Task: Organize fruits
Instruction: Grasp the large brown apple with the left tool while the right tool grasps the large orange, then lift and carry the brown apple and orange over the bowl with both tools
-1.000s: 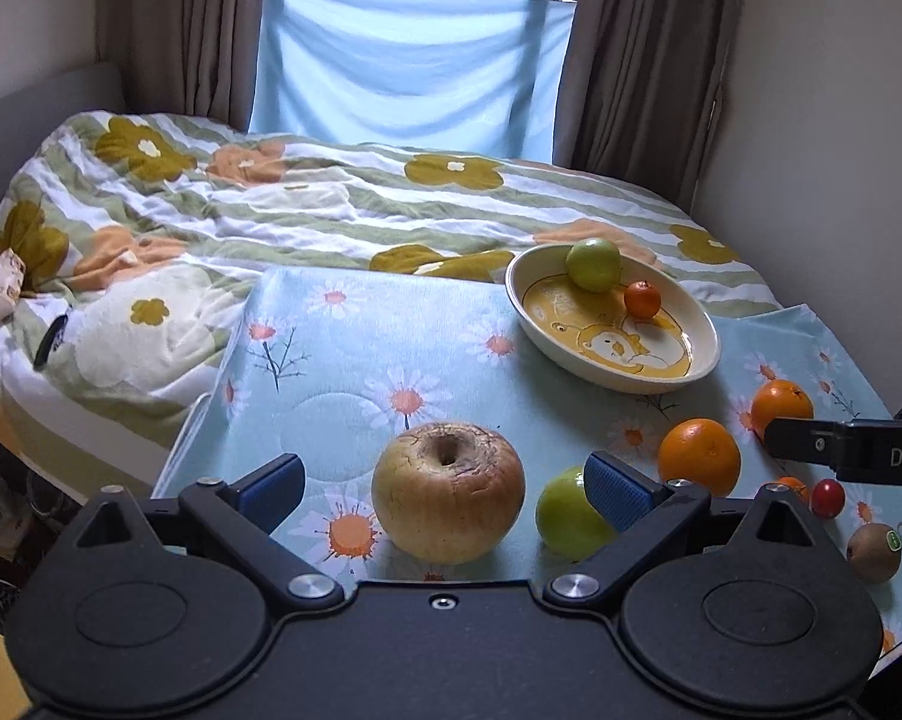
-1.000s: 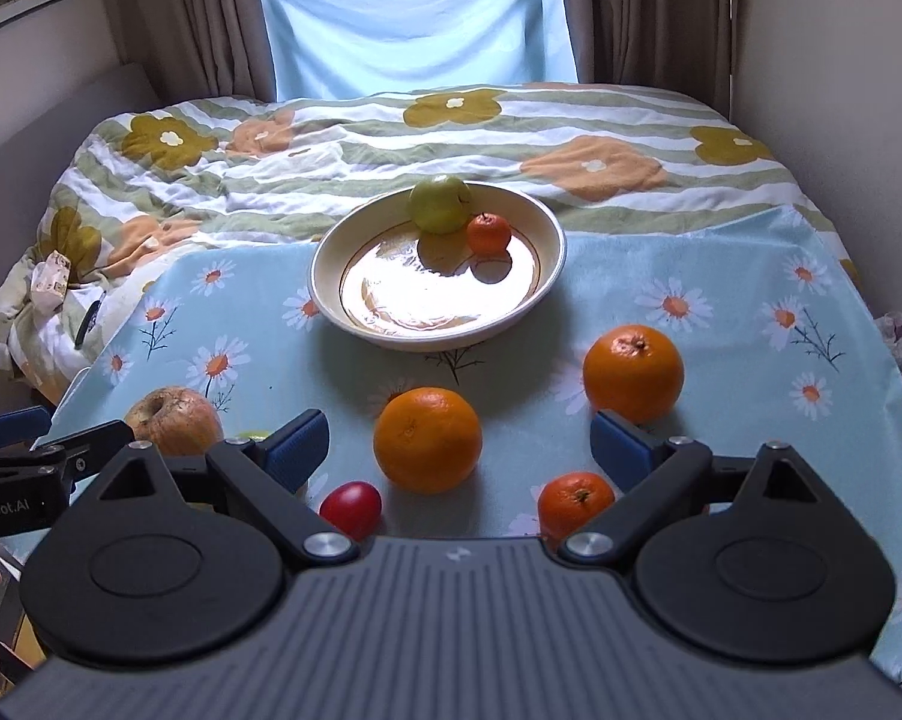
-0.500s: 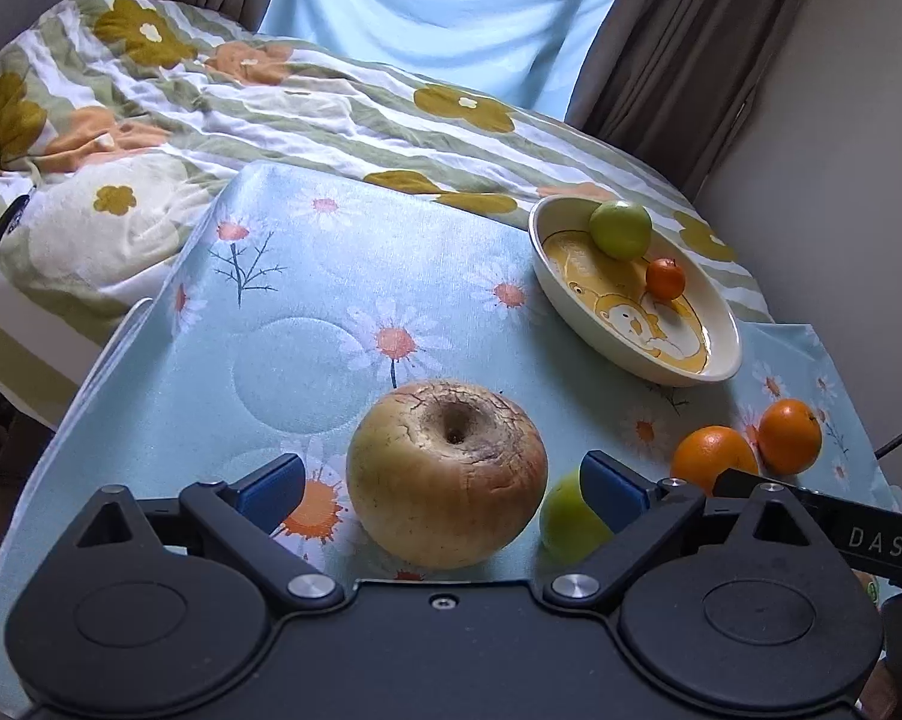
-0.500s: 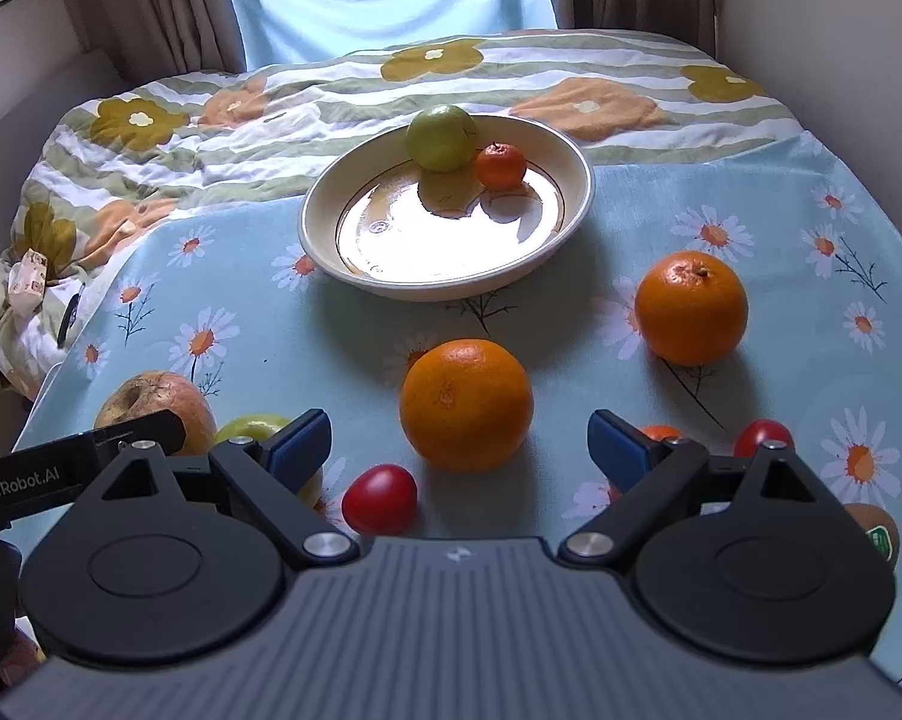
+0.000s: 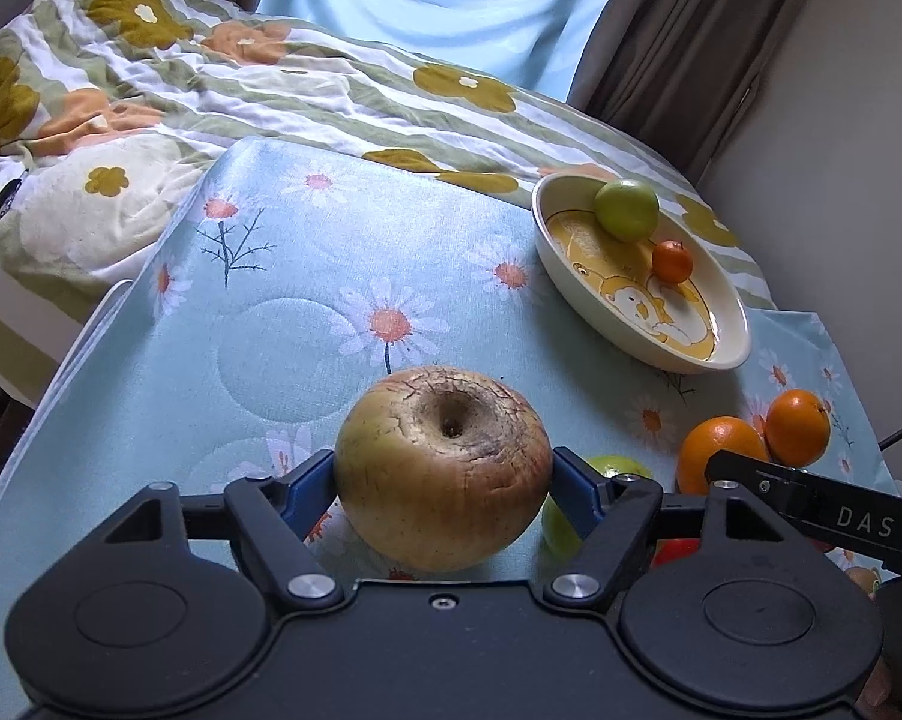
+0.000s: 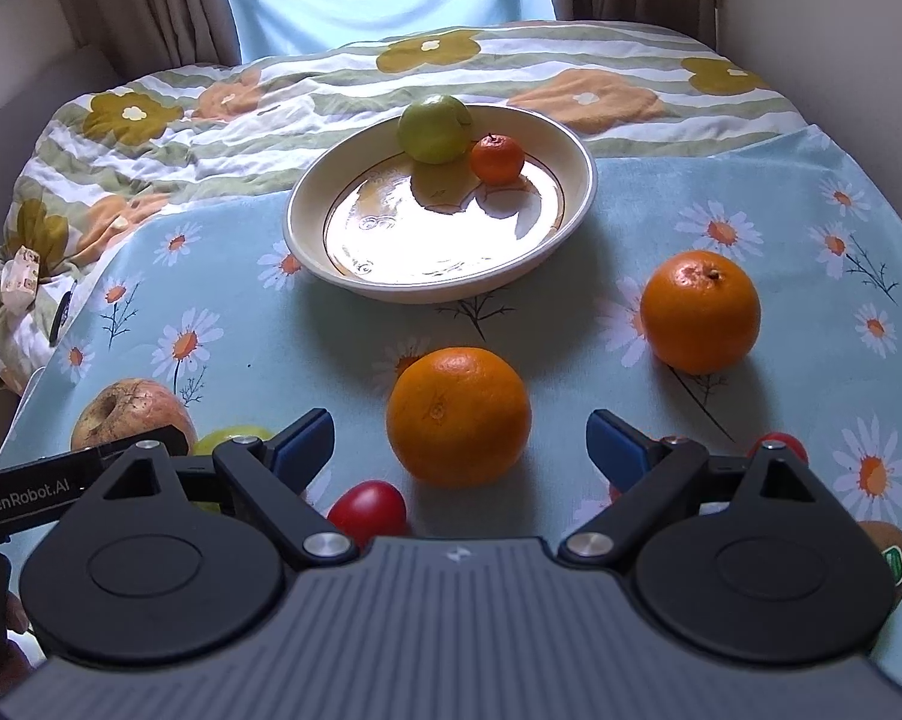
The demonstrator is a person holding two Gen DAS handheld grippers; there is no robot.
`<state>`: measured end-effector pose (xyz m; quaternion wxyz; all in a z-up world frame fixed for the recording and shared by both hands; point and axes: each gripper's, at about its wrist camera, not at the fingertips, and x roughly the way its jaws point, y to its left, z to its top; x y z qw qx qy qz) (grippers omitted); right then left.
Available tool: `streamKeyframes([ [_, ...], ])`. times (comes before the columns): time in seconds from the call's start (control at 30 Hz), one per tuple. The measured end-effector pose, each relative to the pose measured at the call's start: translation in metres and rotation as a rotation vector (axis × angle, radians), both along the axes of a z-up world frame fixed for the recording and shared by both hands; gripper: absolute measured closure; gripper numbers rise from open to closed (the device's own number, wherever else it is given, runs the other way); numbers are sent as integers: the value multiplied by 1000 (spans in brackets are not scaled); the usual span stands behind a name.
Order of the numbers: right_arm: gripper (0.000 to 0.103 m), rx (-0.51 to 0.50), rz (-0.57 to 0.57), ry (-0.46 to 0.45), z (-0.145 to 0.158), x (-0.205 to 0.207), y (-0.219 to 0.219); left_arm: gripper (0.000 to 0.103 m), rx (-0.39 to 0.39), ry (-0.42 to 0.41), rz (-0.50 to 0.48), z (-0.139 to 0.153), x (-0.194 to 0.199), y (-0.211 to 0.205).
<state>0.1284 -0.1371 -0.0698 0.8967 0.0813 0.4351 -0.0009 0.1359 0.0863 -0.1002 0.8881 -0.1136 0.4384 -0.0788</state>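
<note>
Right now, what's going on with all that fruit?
Someone is sorting fruit into a bowl with two hand-held grippers. The left gripper has closed its fingers on a wrinkly brown apple. The right gripper is open, with an orange sitting between its fingers. The bowl already holds a green apple and a small tangerine.
</note>
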Motion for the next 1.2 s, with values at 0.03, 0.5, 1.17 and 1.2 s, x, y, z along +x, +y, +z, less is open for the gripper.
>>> streamKeyframes([
  [0.03,0,-4,0,5,-2,2,0,24,5,-2,-2,0,-1,0],
  [0.5,17,-24,31,38,-19,14,4,24,65,-28,29,1,-16,0],
  [1.17,30,-7,115,-28,13,-1,-6,24,120,-108,83,36,-55,-10],
  [1.2,30,-5,122,-33,17,-2,-8,24,120,-117,86,41,-57,-13],
])
